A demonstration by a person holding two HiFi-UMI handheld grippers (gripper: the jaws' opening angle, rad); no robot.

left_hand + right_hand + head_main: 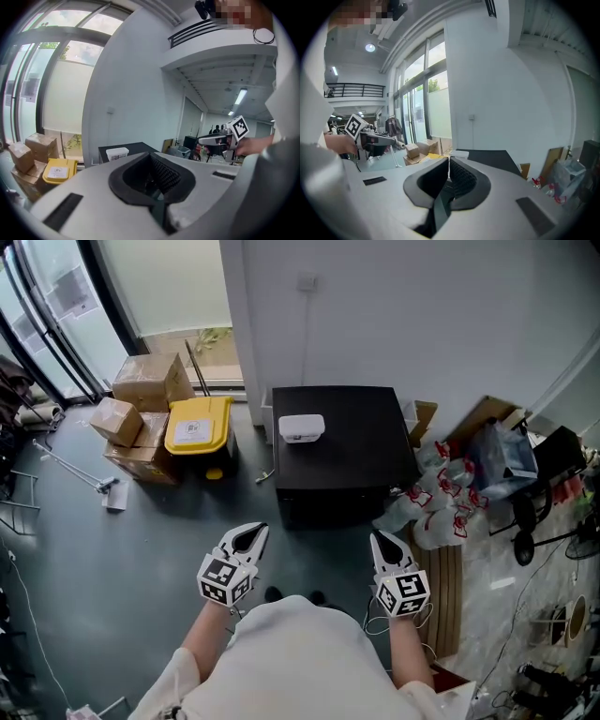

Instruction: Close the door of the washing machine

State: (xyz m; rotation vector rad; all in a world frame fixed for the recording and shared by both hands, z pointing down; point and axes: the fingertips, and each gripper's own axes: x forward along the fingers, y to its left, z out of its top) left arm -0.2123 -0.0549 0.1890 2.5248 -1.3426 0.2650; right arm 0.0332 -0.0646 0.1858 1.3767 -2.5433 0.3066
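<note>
1. The washing machine is the black box against the white wall, far side of the scene, roughly centre. From the head view you mostly see its flat top, and the front face is edge-on, so I can't tell how the door sits.
2. A small white container sits on the machine's top, towards its left far edge.
3. The left claw has its jaws together with nothing between them. It's held up in the air on the near side of the machine, off its left front corner and not touching it.
4. The right claw is the same: pads pressed together, empty, near the machine's right front corner and clear of it.
5. Left of the machine there's a yellow bin on the dark floor, with stacked cardboard boxes just beside it on its left.
6. Right of the machine is a heap of plastic bags with red bits.
</note>
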